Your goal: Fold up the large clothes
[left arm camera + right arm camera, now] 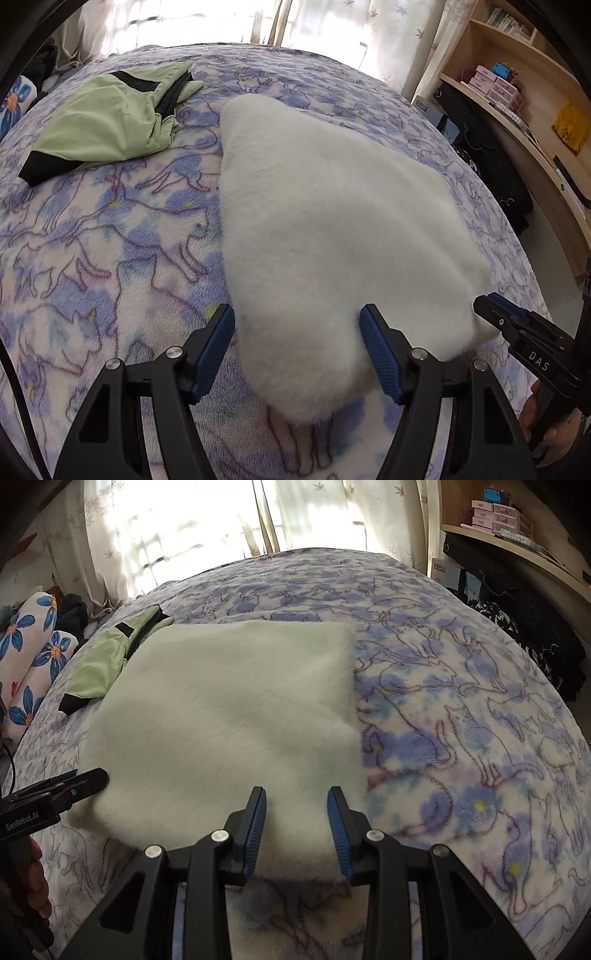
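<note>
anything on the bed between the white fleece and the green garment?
Nothing: only bare patterned blanket between white fleece and green garment, per left wrist view.

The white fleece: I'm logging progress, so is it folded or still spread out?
Folded. The white fleece lies as a compact, thick rectangle with straight edges on the bedspread; no sleeves show. Both grippers are open.

Strong daylight pours through the sheer white patterned curtains [332, 22] at the far side, blowing the window area out to near white in both views. The fluffy white folded garment [236, 716] glows softly, its near part in mild shadow. Fisheye distortion bulges the purple-and-blue cat-print fleece bedspread [92, 258] and bends the pale wooden shelves [517, 92] at right. Dark vignetting rims the corners; the focus is slightly soft overall.
</note>
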Action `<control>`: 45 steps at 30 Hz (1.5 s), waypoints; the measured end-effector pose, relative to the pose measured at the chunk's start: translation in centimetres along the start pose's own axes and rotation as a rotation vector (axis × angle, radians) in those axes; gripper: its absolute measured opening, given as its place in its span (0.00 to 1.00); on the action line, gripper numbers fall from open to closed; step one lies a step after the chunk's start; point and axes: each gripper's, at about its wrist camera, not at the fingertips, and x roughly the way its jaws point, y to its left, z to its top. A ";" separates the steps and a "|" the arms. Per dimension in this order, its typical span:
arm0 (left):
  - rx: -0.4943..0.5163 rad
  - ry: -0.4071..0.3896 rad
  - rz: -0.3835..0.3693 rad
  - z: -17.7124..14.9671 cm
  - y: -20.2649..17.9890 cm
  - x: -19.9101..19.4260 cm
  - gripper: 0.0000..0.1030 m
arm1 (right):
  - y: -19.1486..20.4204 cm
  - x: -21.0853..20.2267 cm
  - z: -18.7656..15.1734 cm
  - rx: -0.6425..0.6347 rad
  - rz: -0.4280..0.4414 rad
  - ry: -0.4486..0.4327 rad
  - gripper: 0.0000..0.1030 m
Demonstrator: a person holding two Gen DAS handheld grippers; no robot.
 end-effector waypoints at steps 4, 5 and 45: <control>0.000 0.013 0.026 -0.4 -0.2 -0.8 0.67 | 0.2 -1.2 -0.4 0.016 0.013 0.007 0.37; 0.004 0.015 0.033 -0.5 -0.3 -1.1 0.67 | 0.3 -1.5 -0.4 0.014 0.016 0.010 0.37; -0.183 0.179 -0.332 5.3 4.6 6.8 0.90 | -9.0 12.0 5.8 0.325 0.557 0.238 0.78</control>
